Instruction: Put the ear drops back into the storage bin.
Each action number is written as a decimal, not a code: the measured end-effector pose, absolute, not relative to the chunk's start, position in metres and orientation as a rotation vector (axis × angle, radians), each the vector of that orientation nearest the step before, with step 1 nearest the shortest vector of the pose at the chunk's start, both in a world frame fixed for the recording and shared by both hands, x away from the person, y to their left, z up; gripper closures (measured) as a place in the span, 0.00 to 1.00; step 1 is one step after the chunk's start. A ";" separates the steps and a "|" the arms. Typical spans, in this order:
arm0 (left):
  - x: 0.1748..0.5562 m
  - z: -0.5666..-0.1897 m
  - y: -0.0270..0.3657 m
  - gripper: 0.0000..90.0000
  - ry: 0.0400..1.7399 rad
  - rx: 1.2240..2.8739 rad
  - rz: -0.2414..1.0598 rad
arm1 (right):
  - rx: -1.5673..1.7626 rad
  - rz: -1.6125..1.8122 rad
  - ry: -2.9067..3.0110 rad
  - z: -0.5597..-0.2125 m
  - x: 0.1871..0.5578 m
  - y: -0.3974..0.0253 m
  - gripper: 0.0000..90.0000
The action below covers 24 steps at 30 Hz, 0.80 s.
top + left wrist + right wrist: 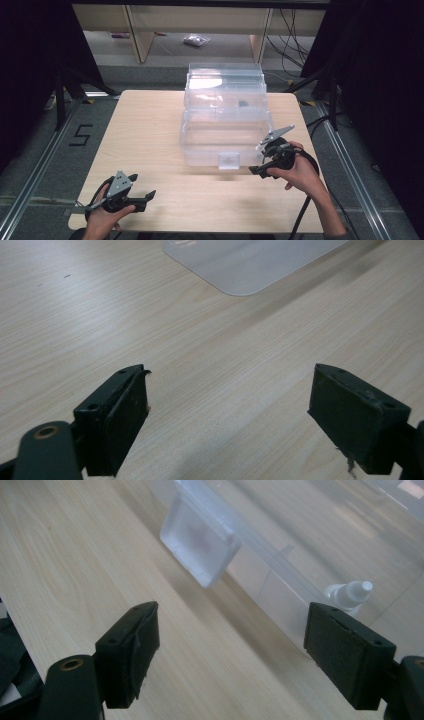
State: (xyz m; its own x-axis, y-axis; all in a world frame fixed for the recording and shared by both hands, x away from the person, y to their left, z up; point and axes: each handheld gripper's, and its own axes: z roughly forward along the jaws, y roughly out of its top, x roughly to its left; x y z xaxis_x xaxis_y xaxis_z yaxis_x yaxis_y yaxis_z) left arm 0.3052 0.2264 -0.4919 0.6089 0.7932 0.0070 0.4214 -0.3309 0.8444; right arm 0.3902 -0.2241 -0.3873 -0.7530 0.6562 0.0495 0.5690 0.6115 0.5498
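A clear plastic storage box [225, 112] stands in the middle of the wooden table [150, 130], its lid down and a frosted latch [229, 160] on its near side. My right gripper [256, 169] is open just right of that latch, held low by a hand. In the right gripper view the latch [200, 545] hangs ahead of the jaws, and a small white bottle [350, 594] shows through the box wall. My left gripper [142, 187] rests open near the table's front left corner, nothing between its jaws. A corner of the box [250, 262] lies far ahead of it.
Something small and dark [243, 104] sits inside the box toward the back. Black stands and cables flank the table on both sides. Beyond the far edge are wooden shelf legs and a small bag [196, 40] on the floor. A "5" [80, 135] marks the floor at left.
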 end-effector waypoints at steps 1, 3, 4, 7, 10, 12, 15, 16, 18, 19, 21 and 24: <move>0.305 -0.492 0.226 0.17 0.963 1.963 0.538 | 0.998 0.831 2.679 -0.389 0.390 -0.224 0.25; 0.305 -0.492 0.227 0.17 0.962 1.963 0.538 | 0.992 0.827 2.683 -0.392 0.387 -0.223 0.25; 0.305 -0.492 0.227 0.17 0.963 1.962 0.538 | 1.024 0.824 2.688 -0.392 0.384 -0.222 0.25; 0.305 -0.492 0.226 0.17 0.965 1.959 0.534 | 0.995 0.824 2.700 -0.396 0.380 -0.222 0.25; 0.305 -0.492 0.226 0.17 0.962 1.962 0.539 | 1.010 0.814 2.701 -0.398 0.376 -0.221 0.25; 0.306 -0.492 0.227 0.17 0.962 1.961 0.535 | 0.942 0.823 2.709 -0.402 0.376 -0.222 0.25; 0.305 -0.492 0.226 0.17 0.963 1.962 0.538 | 0.957 0.847 2.700 -0.407 0.372 -0.220 0.25; 0.305 -0.492 0.226 0.17 0.963 1.963 0.538 | 0.958 0.823 2.715 -0.407 0.372 -0.220 0.25; 0.305 -0.492 0.227 0.17 0.961 1.963 0.539 | 1.002 0.844 2.706 -0.411 0.368 -0.218 0.25; 0.305 -0.492 0.227 0.17 0.962 1.962 0.538 | 0.974 0.819 2.721 -0.412 0.369 -0.219 0.25; 0.305 -0.492 0.226 0.17 0.962 1.963 0.539 | 0.924 0.837 2.717 -0.417 0.370 -0.219 0.25; 0.305 -0.492 0.226 0.17 0.962 1.963 0.538 | 0.942 0.845 2.716 -0.421 0.367 -0.219 0.25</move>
State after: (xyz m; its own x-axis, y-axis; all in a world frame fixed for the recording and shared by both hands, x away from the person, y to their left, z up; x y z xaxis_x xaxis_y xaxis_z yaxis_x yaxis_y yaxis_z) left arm 0.3051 0.2264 -0.4919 0.6094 0.7928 0.0077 0.4210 -0.3318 0.8442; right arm 0.3675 -0.2189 -0.4206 -0.7928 0.6078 0.0454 0.5263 0.6452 0.5538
